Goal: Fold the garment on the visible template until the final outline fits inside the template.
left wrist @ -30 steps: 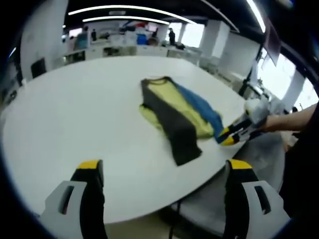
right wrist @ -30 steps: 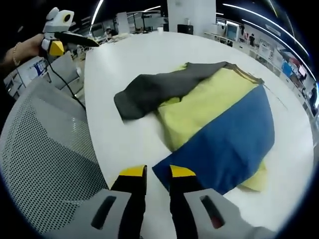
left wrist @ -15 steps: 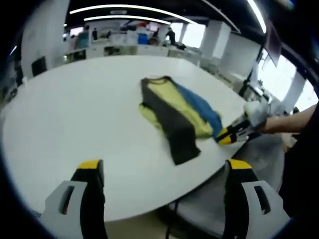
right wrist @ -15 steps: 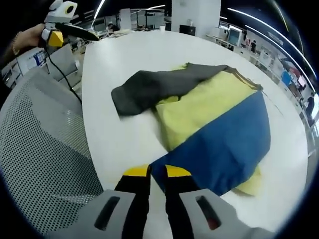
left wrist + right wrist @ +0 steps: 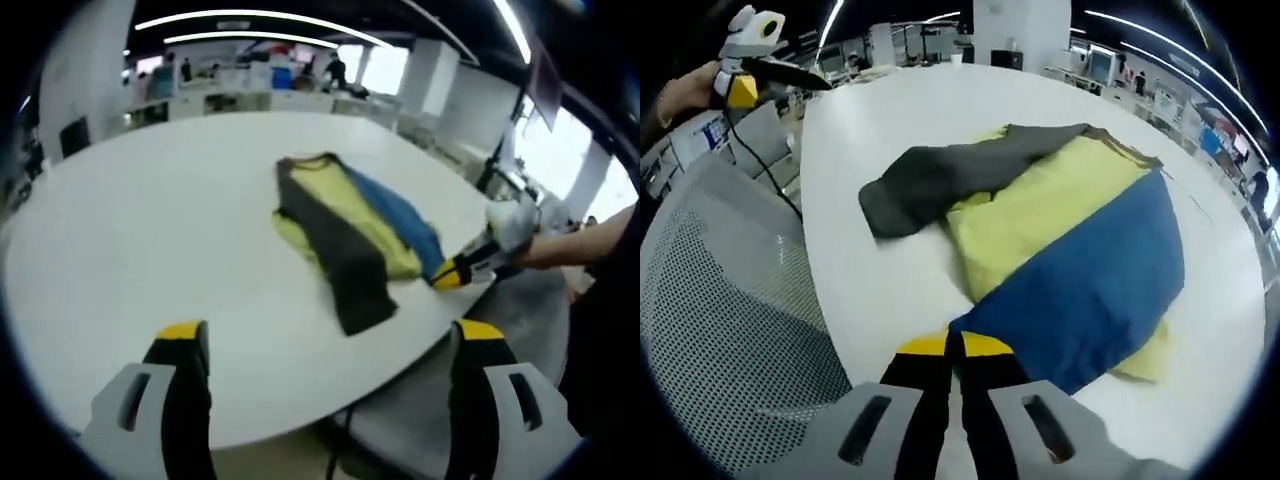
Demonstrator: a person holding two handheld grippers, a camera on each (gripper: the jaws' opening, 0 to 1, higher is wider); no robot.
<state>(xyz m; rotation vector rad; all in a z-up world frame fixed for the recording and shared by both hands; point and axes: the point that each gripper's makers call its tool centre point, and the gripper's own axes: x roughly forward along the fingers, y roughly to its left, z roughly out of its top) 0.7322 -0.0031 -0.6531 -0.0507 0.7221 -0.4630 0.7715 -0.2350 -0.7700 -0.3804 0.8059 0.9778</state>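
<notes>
- The right gripper (image 5: 953, 345), yellow-tipped with grey bodies, had its jaws pressed together on the near corner of the blue panel of the yellow, blue and dark grey fabric garment (image 5: 1060, 240); a thin edge of cloth appeared to sit between the tips, though the view there was tight.
- In the left gripper view that same right gripper (image 5: 456, 271) met the garment (image 5: 350, 225) at its blue corner by the table edge, held by a person's hand (image 5: 510, 225) and bare forearm.
- The left gripper (image 5: 325, 335) hung with its jaws wide apart and nothing between them, well back from the garment and over the near edge of the table.
- In the right gripper view the left gripper (image 5: 745, 65) showed far off past the table edge, held in a hand.
- The garment lay crumpled rather than flat: a dark grey sleeve was thrown across the yellow body, the blue panel covered the side nearest the right gripper, and a yellow strip showed beyond the blue.
- It lay on a large white rounded table (image 5: 150, 220), nearer the right gripper's edge.
- A grey mesh-backed chair (image 5: 720, 300) stood just beside that edge.
- Beyond was an open office with desks, white columns, windows and long ceiling light strips (image 5: 260, 18).
</notes>
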